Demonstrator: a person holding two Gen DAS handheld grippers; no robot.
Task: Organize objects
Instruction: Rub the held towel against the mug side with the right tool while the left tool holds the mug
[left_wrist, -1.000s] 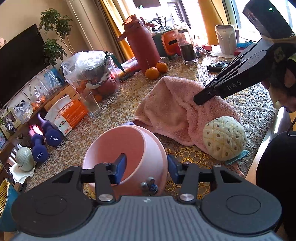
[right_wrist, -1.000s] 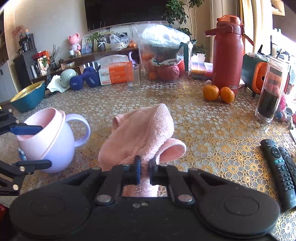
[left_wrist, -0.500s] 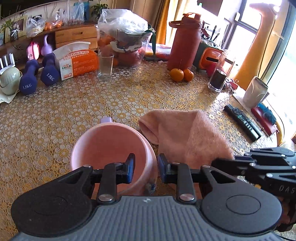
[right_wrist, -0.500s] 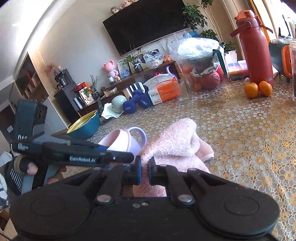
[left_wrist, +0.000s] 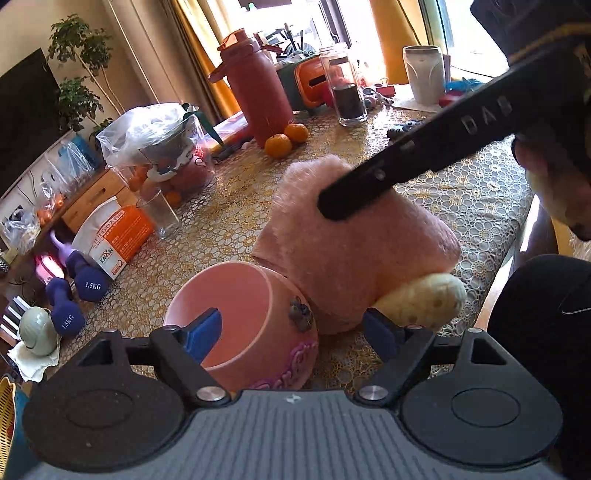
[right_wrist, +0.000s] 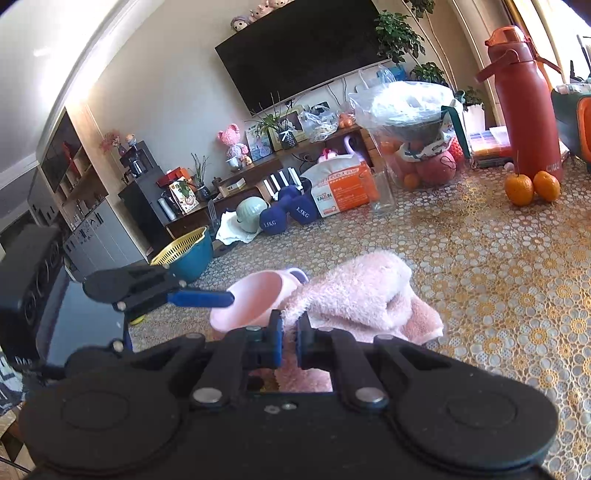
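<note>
Right gripper (right_wrist: 290, 341) pinches the fluffy pink towel (right_wrist: 362, 295) aloft. Left gripper (left_wrist: 291, 332), spread wide, straddles the pink plastic mug (left_wrist: 251, 317); it looks ready to close on the wall.

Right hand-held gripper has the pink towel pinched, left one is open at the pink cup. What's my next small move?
Probably close the left hand-held gripper on the pink cup: its jaws stand wide, one finger inside the mouth. The right hand-held gripper holds the pink towel against the cup, so steady it first.
</note>
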